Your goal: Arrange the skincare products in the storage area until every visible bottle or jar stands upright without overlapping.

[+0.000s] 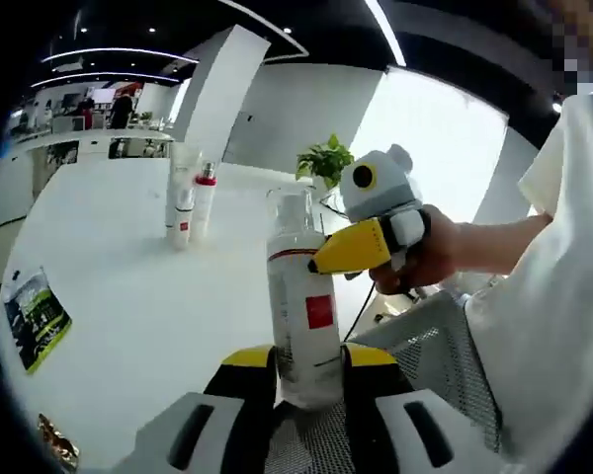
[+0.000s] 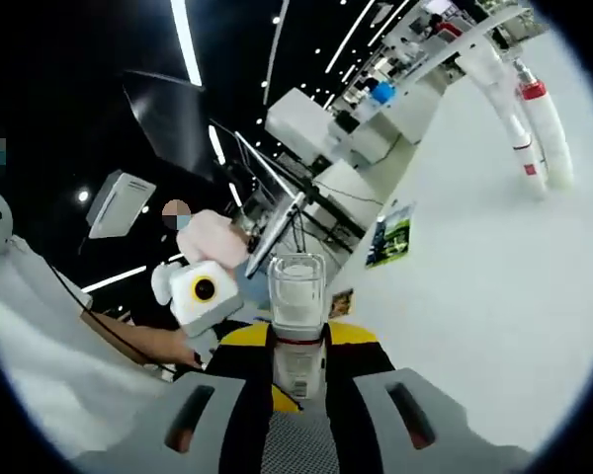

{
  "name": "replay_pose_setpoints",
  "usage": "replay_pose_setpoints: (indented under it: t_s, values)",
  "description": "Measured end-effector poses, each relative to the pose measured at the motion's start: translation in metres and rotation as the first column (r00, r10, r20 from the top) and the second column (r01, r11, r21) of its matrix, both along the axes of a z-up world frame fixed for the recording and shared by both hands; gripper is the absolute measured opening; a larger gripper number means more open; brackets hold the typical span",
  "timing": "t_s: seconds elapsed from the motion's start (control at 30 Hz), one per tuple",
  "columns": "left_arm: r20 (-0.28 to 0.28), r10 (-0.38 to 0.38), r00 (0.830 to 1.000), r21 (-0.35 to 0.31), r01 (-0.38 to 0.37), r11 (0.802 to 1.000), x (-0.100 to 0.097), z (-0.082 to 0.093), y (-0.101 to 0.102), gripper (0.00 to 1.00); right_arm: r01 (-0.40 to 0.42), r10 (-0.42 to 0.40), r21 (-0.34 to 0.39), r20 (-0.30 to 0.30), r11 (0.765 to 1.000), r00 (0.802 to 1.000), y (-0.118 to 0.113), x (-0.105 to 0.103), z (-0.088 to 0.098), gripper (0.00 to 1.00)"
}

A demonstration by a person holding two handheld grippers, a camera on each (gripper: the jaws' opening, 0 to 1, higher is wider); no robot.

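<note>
Both hand-held grippers clamp one clear-capped bottle (image 1: pixel 302 316): left hand-held gripper (image 1: pixel 306 370) low, right hand-held gripper (image 2: pixel 298 360) at neck. I'd keep it vertical, lower onto table (image 1: pixel 119 286).

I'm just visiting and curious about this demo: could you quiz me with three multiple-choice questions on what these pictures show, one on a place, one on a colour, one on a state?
1. Where are the two standing bottles?
A. far across the white table
B. on the mesh chair
C. on the booklet

2. What colour is the square label on the held bottle?
A. blue
B. red
C. green

3. How is the clear-capped bottle held?
A. lying loose
B. by one tongs
C. by both tongs

Answers:
1 A: the standing bottles are far off on the table.
2 B: the held bottle shows a red square.
3 C: the left tongs and right tongs both close on it.
</note>
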State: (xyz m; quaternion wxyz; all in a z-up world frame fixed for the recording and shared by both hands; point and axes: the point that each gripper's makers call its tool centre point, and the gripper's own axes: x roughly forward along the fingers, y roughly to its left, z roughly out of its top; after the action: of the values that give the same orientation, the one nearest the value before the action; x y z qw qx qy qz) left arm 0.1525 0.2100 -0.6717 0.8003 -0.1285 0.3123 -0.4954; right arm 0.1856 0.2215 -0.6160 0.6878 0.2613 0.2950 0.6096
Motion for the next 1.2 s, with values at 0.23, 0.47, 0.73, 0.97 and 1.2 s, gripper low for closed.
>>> replay_pose_setpoints:
  t_s: [0.23,0.47,0.73,0.97,1.2]
  values:
    - [-0.072,-0.09,0.993,-0.105,0.082,0.991,-0.017,0.01,-0.013,0.25,-0.091,0.088,0.056,0.053,0.994,0.995,0.0,-0.016,0.013,0.17]
    - [-0.052,0.038,0.998,-0.011,-0.039,0.999,0.001,-0.001,-0.004,0.24,0.05,-0.051,0.003,0.046,0.999,0.998,0.008,0.002,0.005,0.19]
    - [0.018,0.173,0.985,0.078,-0.174,0.982,0.024,-0.006,0.003,0.23,0.244,-0.25,-0.095,-0.056,0.965,0.967,0.01,0.024,-0.005,0.21]
    - [0.028,0.191,0.981,0.099,-0.193,0.976,0.026,-0.008,0.006,0.23,0.253,-0.263,-0.118,-0.071,0.96,0.962,0.011,0.026,-0.01,0.21]
    - [0.083,0.192,0.978,0.14,-0.202,0.969,0.028,-0.01,0.004,0.25,0.214,-0.212,-0.159,0.034,0.964,0.977,0.01,0.023,-0.005,0.2]
